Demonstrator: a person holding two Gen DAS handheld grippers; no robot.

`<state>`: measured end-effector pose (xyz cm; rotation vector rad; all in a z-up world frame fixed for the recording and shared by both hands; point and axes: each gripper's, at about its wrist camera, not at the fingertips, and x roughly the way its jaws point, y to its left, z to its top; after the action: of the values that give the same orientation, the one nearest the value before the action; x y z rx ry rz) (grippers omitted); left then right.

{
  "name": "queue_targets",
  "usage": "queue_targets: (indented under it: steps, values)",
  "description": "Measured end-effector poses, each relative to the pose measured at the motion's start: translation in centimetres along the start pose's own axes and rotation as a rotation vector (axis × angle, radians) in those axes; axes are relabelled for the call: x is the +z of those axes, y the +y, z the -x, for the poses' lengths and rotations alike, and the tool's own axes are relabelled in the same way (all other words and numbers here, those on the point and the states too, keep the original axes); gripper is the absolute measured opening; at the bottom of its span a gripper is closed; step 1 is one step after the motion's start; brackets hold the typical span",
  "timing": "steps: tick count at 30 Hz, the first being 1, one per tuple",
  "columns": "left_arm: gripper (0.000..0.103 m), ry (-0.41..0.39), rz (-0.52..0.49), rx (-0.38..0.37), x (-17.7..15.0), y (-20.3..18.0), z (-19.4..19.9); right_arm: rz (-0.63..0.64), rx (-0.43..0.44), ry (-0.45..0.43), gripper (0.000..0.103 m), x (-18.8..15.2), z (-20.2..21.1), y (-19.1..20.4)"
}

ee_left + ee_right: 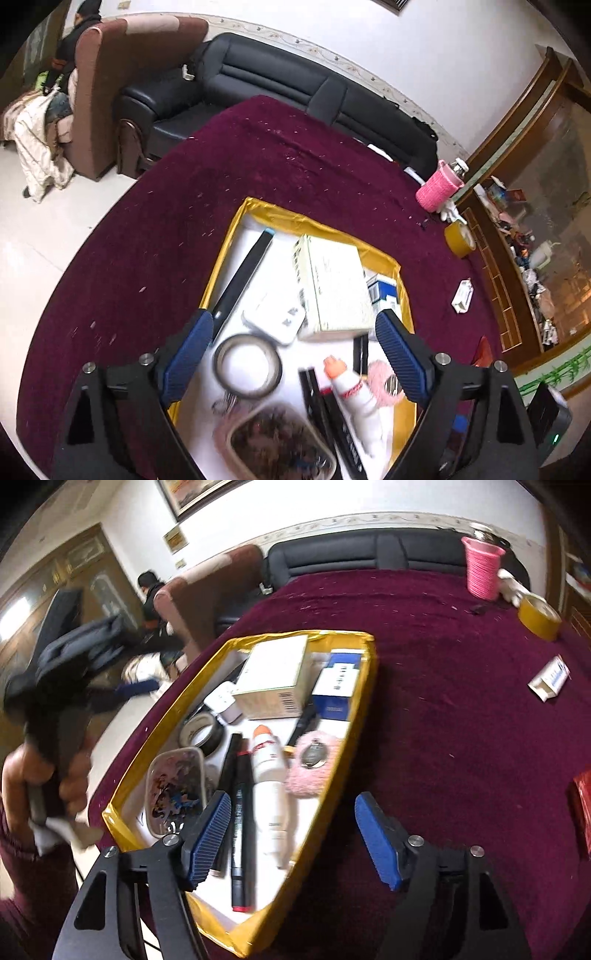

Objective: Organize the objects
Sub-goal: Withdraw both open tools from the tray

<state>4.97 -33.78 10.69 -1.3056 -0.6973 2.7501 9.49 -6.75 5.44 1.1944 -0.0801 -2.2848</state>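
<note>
A yellow-walled tray (354, 716) sits on the dark red surface (443, 738), filling the lower middle of both views, its long axis running from the bottom of the frame toward the upper right in the right wrist view. Inside it a white tube (269, 786) with an orange cap lies lengthwise along the tray, cap pointing toward the far end. Just left of it lie two black markers (240, 812), parallel to the tube. A fluffy pink item (312, 764) sits beside the tube's right, near the tray wall. Farther back are a cream box (275, 679) and a blue box (338, 686), side by side. A tape ring (201, 733) lies flat at the left, and a clear lidded container (175, 786) sits nearer the bottom. A long black bar (242, 278) slants along the tray's left side in the left wrist view.

The left hand-held gripper (295, 360) hangs above the tray, fingers spread and empty. The right hand-held gripper (293, 836) is also spread wide and empty, straddling the tray's right wall.

On the surface outside the tray stand a pink cup (480, 570), a yellow tape roll (539, 616) and a small white carton (548, 679), all upper right.
</note>
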Motion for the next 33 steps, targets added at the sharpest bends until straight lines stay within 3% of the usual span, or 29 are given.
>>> queue_targets:
  steps: [3, 6, 9, 18, 27, 33]
  values:
    - [0.090, -0.037, 0.022, 0.007, -1.4, -0.4, 1.2, -0.056, -0.004, -0.023, 0.079, -0.4, 0.7, -1.8]
    - [0.092, -0.091, 0.058, -0.032, -2.7, -1.2, 2.2, -0.110, -0.012, -0.036, 0.080, -0.6, 1.0, -3.5]
    - [0.092, -0.116, 0.037, -0.050, -3.4, -2.9, 2.4, -0.166, -0.017, -0.047, 0.080, -0.9, 1.7, -5.4]
    - [0.092, -0.065, -0.114, -0.063, -5.9, -9.7, 0.9, -0.285, -0.047, -0.120, 0.081, -2.3, 4.7, -10.6]
    - [0.092, -0.144, -0.374, 0.097, -9.1, -16.4, 0.8, -0.333, -0.060, -0.148, 0.084, -3.5, 6.2, -13.0]
    - [0.092, -0.168, -0.456, 0.195, -10.0, -18.1, 0.4, -0.288, -0.099, -0.162, 0.085, -3.7, 6.8, -12.5]
